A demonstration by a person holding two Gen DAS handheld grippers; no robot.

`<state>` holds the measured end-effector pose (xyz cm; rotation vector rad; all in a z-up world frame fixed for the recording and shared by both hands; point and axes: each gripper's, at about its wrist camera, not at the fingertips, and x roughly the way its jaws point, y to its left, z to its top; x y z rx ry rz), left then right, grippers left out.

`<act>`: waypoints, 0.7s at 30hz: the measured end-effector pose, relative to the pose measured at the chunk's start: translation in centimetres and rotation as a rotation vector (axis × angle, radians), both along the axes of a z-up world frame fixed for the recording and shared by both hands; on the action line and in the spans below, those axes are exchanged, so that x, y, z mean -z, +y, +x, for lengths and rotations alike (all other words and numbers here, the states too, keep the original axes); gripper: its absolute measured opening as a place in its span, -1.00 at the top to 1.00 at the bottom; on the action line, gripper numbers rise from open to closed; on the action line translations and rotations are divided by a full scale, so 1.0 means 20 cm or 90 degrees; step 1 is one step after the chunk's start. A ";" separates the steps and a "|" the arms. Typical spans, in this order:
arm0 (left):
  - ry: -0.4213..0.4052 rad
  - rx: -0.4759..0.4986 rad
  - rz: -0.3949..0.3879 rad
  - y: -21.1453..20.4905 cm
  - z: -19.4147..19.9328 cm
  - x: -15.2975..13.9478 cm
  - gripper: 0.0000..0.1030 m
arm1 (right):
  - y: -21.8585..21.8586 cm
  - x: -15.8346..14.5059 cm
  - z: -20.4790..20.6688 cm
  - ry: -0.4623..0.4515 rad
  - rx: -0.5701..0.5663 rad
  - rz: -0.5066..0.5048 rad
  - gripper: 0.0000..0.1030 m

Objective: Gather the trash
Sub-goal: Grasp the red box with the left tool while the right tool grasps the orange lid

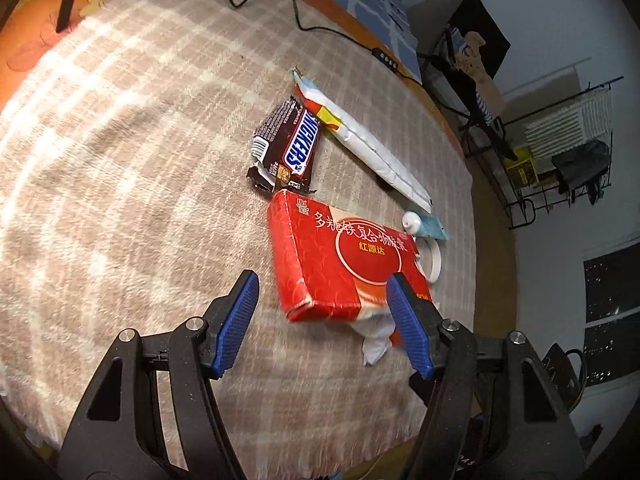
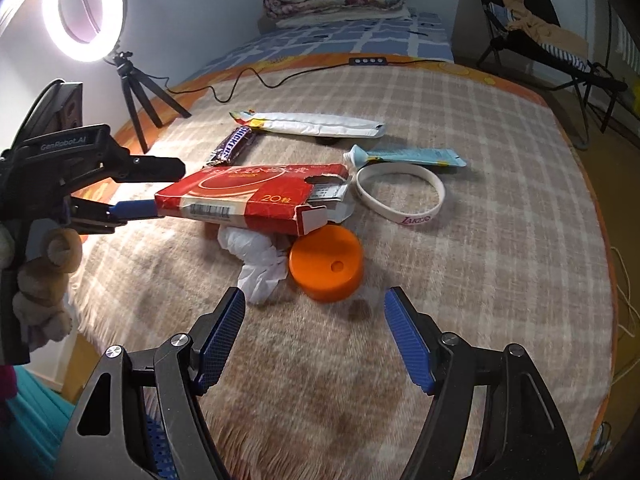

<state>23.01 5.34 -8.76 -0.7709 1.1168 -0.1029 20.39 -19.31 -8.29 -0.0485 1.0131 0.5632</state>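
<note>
A red cardboard box (image 1: 332, 256) with a torn flap lies on the plaid blanket (image 1: 120, 160), propped on a crumpled white tissue (image 1: 374, 336). My left gripper (image 1: 322, 278) is open and straddles the box's near end; a gap shows between the left pad and the box. Seen from the right wrist, the left gripper (image 2: 168, 189) has one finger either side of the red box (image 2: 248, 192). My right gripper (image 2: 315, 296) is open just short of an orange lid (image 2: 326, 264) and the tissue (image 2: 256, 256). Beyond lie a Snickers wrapper (image 1: 292, 144) and a long white packet (image 1: 372, 144).
A toothpaste tube (image 2: 408, 157) and a white wristband (image 2: 400, 196) lie right of the box. A ring light on a tripod (image 2: 84, 12) stands at the far left, its cable (image 2: 280, 76) crossing the blanket's far edge. A person's hand (image 2: 44, 280) holds the left gripper.
</note>
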 end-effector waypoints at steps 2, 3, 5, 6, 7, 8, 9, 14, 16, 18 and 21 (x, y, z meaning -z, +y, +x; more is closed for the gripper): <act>0.006 -0.003 -0.011 -0.01 0.02 0.02 -0.32 | 0.01 0.01 0.02 0.004 -0.001 0.002 -0.33; 0.007 -0.003 -0.013 -0.01 0.02 0.03 -0.31 | 0.01 0.01 0.02 0.004 -0.002 0.002 -0.32; 0.012 -0.003 -0.019 -0.02 0.04 0.05 -0.19 | 0.02 0.02 0.04 0.003 -0.002 -0.001 -0.31; 0.012 -0.004 -0.023 -0.02 0.04 0.05 -0.13 | 0.03 0.03 0.05 0.003 -0.001 -0.003 -0.27; 0.012 -0.005 -0.024 -0.02 0.04 0.06 -0.07 | 0.03 0.03 0.06 0.004 0.000 -0.003 -0.24; 0.011 -0.005 -0.021 -0.03 0.04 0.06 -0.03 | 0.03 0.04 0.07 0.008 0.000 -0.001 -0.20; 0.009 -0.005 -0.019 -0.03 0.04 0.06 0.07 | 0.03 0.04 0.07 0.010 0.001 0.000 -0.19; -0.007 -0.004 -0.007 -0.06 0.05 0.04 0.21 | 0.05 0.07 0.11 0.006 0.005 -0.015 -0.18; -0.018 -0.002 0.000 -0.07 0.06 0.03 0.27 | 0.06 0.07 0.12 0.003 0.003 -0.020 -0.17; -0.027 -0.002 0.007 -0.07 0.06 0.00 0.31 | 0.08 0.08 0.12 0.001 0.001 -0.027 -0.16; -0.046 0.003 0.017 -0.08 0.06 -0.03 0.37 | 0.09 0.10 0.13 0.006 -0.004 -0.036 0.10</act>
